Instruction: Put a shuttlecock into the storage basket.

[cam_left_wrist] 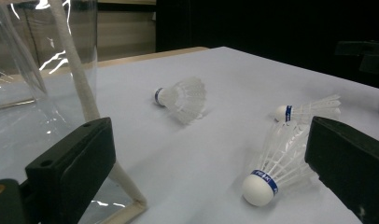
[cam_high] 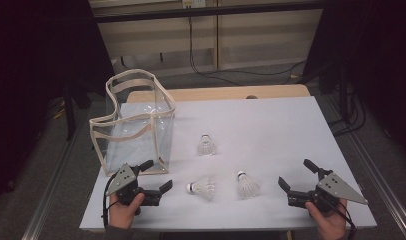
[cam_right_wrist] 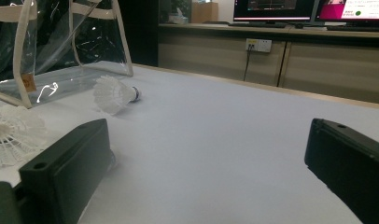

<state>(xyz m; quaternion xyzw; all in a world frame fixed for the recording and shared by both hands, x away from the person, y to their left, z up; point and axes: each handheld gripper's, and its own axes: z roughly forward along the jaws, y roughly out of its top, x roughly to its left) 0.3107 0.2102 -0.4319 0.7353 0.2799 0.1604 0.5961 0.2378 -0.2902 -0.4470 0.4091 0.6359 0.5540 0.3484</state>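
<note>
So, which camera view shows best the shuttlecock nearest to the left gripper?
The left gripper view: the nearest shuttlecock lies close, with its cork, blue band and feathers sharp. The high view shows it small from above. The right gripper view catches just its feather skirt at the edge.

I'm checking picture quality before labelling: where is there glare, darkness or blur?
High view: dark at both sides, the white table evenly lit, faint glints on the clear bag. Left gripper view: bright streaks of glare on the bag, nearest shuttlecock sharp, black background. Right gripper view: dim, bag glinting, the jaws slightly soft, monitors bright.
</note>
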